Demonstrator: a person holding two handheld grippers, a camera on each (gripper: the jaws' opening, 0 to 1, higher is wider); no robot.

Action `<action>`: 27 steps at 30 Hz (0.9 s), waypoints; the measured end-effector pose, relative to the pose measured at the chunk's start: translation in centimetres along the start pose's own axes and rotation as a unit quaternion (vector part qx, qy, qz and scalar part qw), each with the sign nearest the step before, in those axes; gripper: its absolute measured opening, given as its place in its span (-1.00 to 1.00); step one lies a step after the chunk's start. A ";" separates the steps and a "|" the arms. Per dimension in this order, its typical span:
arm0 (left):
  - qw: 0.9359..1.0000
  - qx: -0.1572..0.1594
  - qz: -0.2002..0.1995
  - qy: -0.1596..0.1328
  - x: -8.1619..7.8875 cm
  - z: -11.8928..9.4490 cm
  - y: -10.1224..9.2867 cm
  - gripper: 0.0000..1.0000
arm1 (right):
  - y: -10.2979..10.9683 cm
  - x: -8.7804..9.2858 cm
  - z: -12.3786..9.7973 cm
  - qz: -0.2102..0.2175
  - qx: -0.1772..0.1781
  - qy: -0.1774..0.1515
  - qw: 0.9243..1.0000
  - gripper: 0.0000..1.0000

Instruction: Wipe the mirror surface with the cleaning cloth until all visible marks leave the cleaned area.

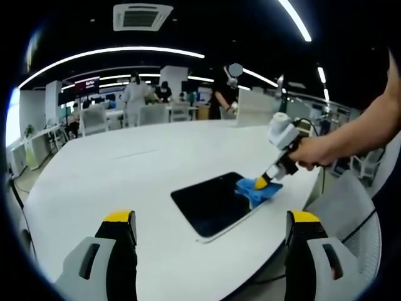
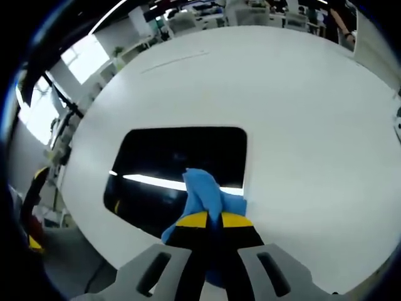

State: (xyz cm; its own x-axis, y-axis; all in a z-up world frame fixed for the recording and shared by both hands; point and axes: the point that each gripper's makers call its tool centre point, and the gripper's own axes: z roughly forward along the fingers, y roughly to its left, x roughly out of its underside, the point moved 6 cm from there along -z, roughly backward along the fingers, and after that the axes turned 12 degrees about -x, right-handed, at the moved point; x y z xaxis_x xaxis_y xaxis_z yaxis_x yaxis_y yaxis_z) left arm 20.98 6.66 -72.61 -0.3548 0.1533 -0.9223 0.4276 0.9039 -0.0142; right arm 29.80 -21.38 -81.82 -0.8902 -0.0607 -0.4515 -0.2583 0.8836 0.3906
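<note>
Risk from here: cloth (image 2: 203, 194) slipping out of the pinch or bunching at the mirror (image 1: 216, 202) edge, so that marks toward the mirror's middle go unwiped, or a hard push sliding the mirror along the table (image 1: 125, 169). Right gripper (image 2: 213, 221) closed tight on the blue cloth, pressed down onto the mirror's near edge, held in a hand (image 1: 310, 152) and angled steeply toward the glass. Left gripper (image 1: 210, 229) held back from the mirror, jaws wide apart, gripping nothing.
</note>
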 end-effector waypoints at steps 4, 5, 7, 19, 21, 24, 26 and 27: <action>1.000 0.001 0.001 -0.001 0.0 0.0 0.0 0.99 | 0.0 0.0 0.1 0.005 -0.004 -0.003 1.000 -1.00; 1.000 0.003 0.001 -0.001 0.0 0.1 0.0 0.99 | 0.1 0.0 0.1 0.003 -0.003 -0.002 1.000 -1.00; 1.000 0.004 0.001 -0.001 0.0 0.0 -0.1 0.99 | 0.2 0.0 0.0 0.004 -0.004 -0.001 1.000 -1.00; 1.000 0.004 -0.003 -0.003 -0.1 0.0 0.0 0.99 | 0.6 -0.1 0.4 0.012 -0.004 0.000 1.000 -1.00; 1.000 0.003 -0.004 -0.004 -0.1 0.1 0.1 0.99 | 0.8 0.0 0.4 -0.005 0.001 0.003 1.000 -1.00; 1.000 0.002 -0.002 -0.004 0.0 0.1 0.2 0.99 | 0.7 -0.1 0.4 -0.008 0.000 0.004 1.000 -1.00; 1.000 0.004 -0.001 -0.001 0.0 0.1 0.1 0.99 | 0.7 -0.1 0.5 -0.003 0.001 0.003 1.000 -1.00; 1.000 0.005 0.000 0.001 0.1 0.1 0.0 0.99 | 0.7 -0.1 0.5 0.000 0.000 0.002 1.000 -1.00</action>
State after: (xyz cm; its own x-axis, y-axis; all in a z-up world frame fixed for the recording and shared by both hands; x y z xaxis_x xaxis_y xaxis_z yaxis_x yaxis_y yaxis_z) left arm 21.05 6.64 -72.72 -0.3559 0.1536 -0.9218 0.4358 0.8998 -0.0183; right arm 29.93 -20.50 -81.93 -0.8916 -0.0619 -0.4487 -0.2583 0.8832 0.3914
